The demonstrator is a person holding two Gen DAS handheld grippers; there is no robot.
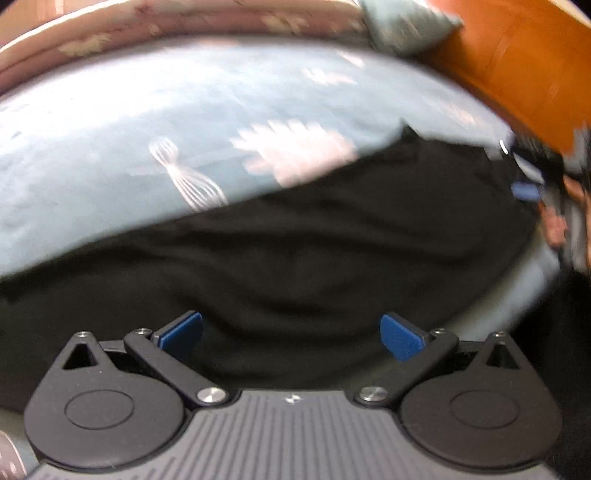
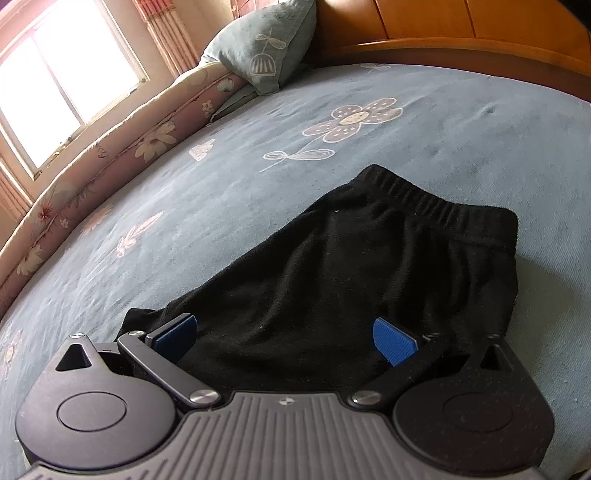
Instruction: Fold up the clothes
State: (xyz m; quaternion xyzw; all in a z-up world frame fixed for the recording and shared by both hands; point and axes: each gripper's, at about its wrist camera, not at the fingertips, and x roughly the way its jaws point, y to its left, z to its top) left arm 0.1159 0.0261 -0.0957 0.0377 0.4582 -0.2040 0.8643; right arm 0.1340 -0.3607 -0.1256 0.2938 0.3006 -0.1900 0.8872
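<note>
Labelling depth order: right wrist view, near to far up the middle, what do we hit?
Right gripper, open → black shorts → their waistband → blue bedsheet → flower print → pillow → wooden headboard.

Both cameras sit low over the bed, each looking forward past its own spread blue pads. The left wrist view, blurred, hangs close above the black shorts (image 1: pixel 314 251), facing across the blue bedsheet (image 1: pixel 110 122) toward the far floral quilt (image 1: pixel 147 22). The right wrist view looks from the near end of the shorts (image 2: pixel 351 277) toward the waistband, pillow (image 2: pixel 266 44), wooden headboard (image 2: pixel 443 22) and window (image 2: pixel 66 74) at far left. Both views share the shorts, sheet, pillow and headboard.
</note>
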